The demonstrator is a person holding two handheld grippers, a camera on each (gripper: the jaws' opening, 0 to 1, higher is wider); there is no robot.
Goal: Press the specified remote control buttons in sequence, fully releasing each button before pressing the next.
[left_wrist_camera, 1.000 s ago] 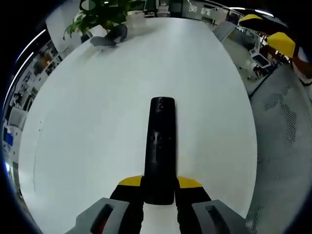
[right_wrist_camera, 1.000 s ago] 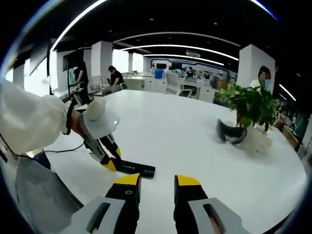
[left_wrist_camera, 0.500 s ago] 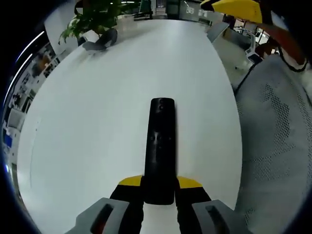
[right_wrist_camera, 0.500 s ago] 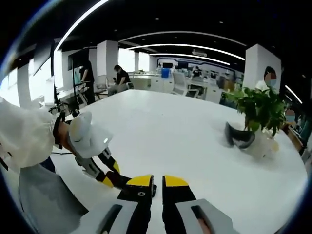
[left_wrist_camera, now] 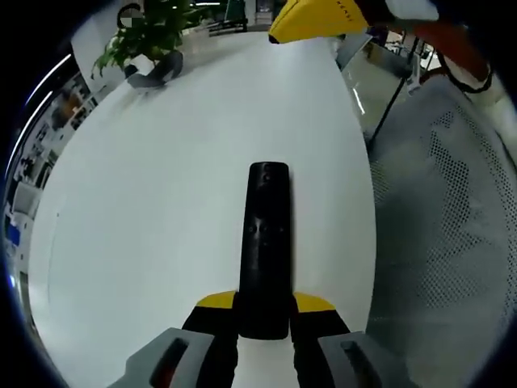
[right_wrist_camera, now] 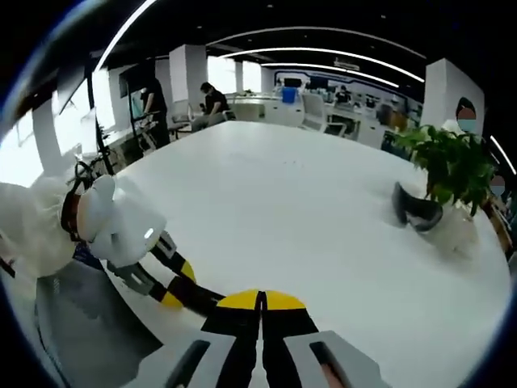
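A long black remote (left_wrist_camera: 266,242) lies along the white table (left_wrist_camera: 161,202), pointing away from me. My left gripper (left_wrist_camera: 264,303) is shut on its near end, with a yellow tip on each side. The right gripper (left_wrist_camera: 313,20) hangs above the table's far side as a yellow tip. In the right gripper view, my right gripper (right_wrist_camera: 260,301) is shut with its yellow tips together and nothing between them. Just beyond and left of those tips is the left gripper (right_wrist_camera: 171,283), held by a white-gloved hand (right_wrist_camera: 121,230). It grips the remote (right_wrist_camera: 203,297), whose far end is hidden.
A potted plant (left_wrist_camera: 141,28) and a dark curved object (left_wrist_camera: 153,73) stand at the table's far end, also seen as the plant (right_wrist_camera: 452,162) and the dark object (right_wrist_camera: 416,208). A grey mesh surface (left_wrist_camera: 452,242) lies past the table's right edge. People stand in the office behind (right_wrist_camera: 214,101).
My right gripper's jaws have gone from open to shut, and it has moved closer over the remote. Its yellow tip has come into the top of the left gripper view. The remote stays gripped.
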